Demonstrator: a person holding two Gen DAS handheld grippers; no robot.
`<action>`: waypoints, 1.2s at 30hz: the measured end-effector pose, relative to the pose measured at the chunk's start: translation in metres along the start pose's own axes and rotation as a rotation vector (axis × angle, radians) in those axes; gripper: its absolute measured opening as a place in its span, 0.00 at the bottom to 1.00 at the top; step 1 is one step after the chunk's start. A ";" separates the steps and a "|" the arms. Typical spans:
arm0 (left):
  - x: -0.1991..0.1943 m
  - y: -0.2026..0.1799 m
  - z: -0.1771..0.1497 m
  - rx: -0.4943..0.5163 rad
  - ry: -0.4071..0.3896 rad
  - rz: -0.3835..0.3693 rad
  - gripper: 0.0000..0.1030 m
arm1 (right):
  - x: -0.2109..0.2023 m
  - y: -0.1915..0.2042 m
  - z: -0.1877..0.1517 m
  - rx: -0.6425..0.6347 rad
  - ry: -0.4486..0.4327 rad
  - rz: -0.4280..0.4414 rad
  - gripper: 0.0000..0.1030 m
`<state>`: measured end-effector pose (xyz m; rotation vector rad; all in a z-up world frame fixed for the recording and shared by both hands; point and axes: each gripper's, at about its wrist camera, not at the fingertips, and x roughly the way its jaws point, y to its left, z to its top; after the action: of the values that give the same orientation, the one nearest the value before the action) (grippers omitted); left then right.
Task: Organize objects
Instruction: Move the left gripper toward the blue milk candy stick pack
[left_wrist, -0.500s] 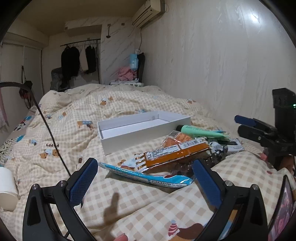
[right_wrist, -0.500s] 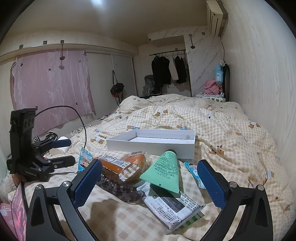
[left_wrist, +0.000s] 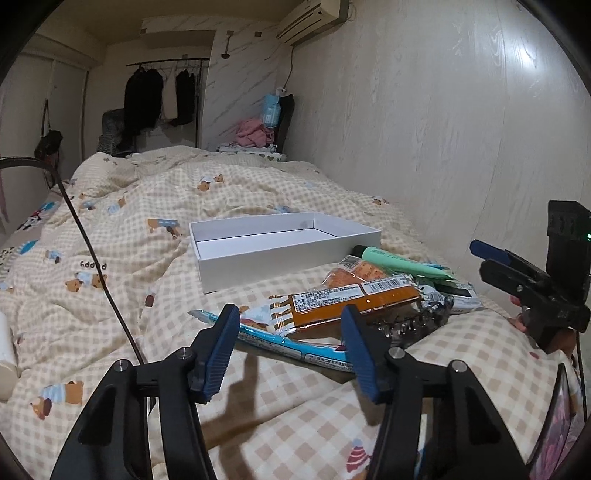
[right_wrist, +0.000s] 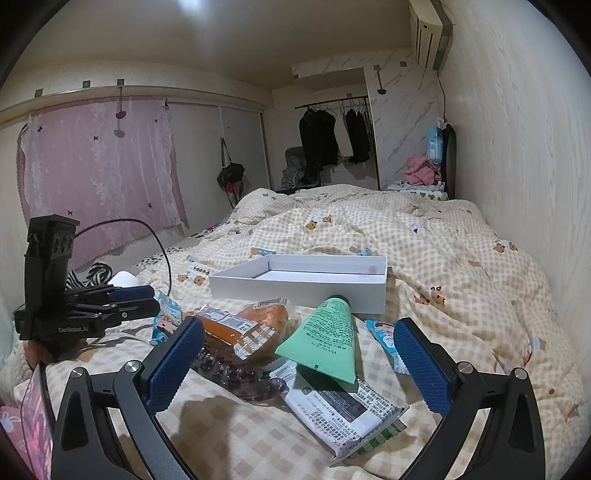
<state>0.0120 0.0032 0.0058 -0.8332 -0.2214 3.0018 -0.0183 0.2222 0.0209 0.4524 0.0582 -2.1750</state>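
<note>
Heaped on the checked duvet (left_wrist: 122, 236) of the bed, just short of the empty white box (left_wrist: 284, 254) at twelve o'clock: an orange snack pack (left_wrist: 351, 299), a blue-and-white wrapper (left_wrist: 291, 347) half under it, a green tube (right_wrist: 328, 332) leaning over a white sachet (right_wrist: 343, 402), and a clear ridged plastic piece (right_wrist: 236, 373) beneath. Left gripper (left_wrist: 290, 349) angled down at the pile's near edge, jaws partly parted and clasping nothing, the blue-and-white wrapper's end lying between them without visible pad contact. Right gripper (right_wrist: 295, 362) spread wide and also empty, poised over the tube and sachet. Likely risks from here: closing on the wrapper while the orange pack rests on it, dragging the whole stack and tipping the tube off at three o'clock; pinching only slack film, letting the pack slip out on the lift; pressing into soft bedding and catching a fold of duvet with the wrapper; both grippers converging on one overlapping heap and knocking together. Black cable (left_wrist: 92, 258) trailing at nine o'clock, a possible snag on any wide swing toward the box.
</note>
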 end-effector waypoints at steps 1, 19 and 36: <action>0.000 -0.001 0.000 0.003 -0.001 0.006 0.59 | -0.003 0.001 0.000 -0.004 -0.013 0.005 0.88; 0.003 0.009 0.000 -0.043 0.024 -0.082 0.48 | -0.005 0.003 0.001 -0.003 -0.015 0.078 0.48; 0.008 -0.001 -0.003 0.001 0.059 -0.037 0.38 | -0.006 -0.001 -0.001 0.015 -0.022 0.089 0.43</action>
<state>0.0061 0.0052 -0.0005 -0.9063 -0.2319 2.9375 -0.0154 0.2278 0.0218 0.4319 0.0092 -2.0942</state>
